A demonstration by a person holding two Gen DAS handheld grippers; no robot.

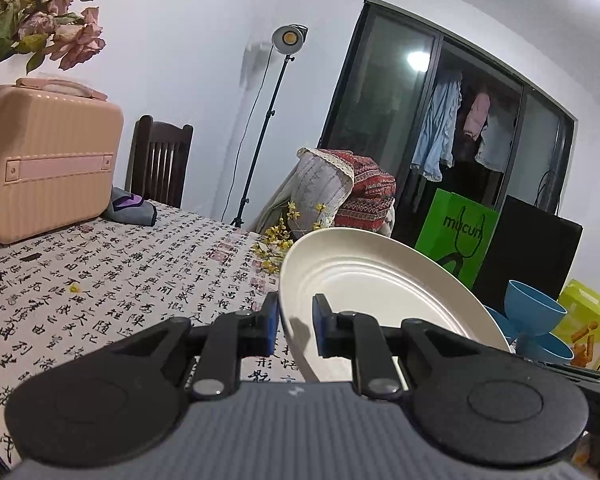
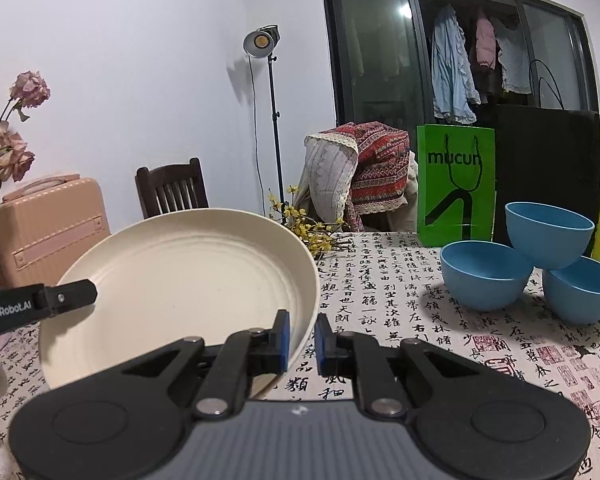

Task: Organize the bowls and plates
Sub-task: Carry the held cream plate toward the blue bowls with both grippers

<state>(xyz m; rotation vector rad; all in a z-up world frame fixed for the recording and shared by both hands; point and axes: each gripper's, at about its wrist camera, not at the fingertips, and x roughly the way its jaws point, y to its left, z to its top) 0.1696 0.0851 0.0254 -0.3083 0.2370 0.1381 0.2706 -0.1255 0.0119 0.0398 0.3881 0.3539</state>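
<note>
A cream plate [image 1: 380, 280] [image 2: 188, 280] with ringed grooves hangs tilted above the table, held from both sides. My left gripper [image 1: 296, 326] is shut on its left rim. My right gripper [image 2: 302, 338] is shut on its right rim. In the right wrist view the left gripper's black finger [image 2: 66, 296] shows clamped on the plate's far edge. Three blue bowls [image 2: 484, 274] stand at the right of the table, one [image 2: 548, 234] perched on top of the other two. The left wrist view shows the bowls [image 1: 534, 312] partly behind the plate.
The table [image 1: 100, 280] wears a cloth printed with calligraphy. A pink case [image 1: 48, 160] stands at the left, a green bag [image 2: 454, 188] and a black one at the back. Yellow flower sprigs [image 2: 312, 228] lie at the far edge. Chairs stand behind.
</note>
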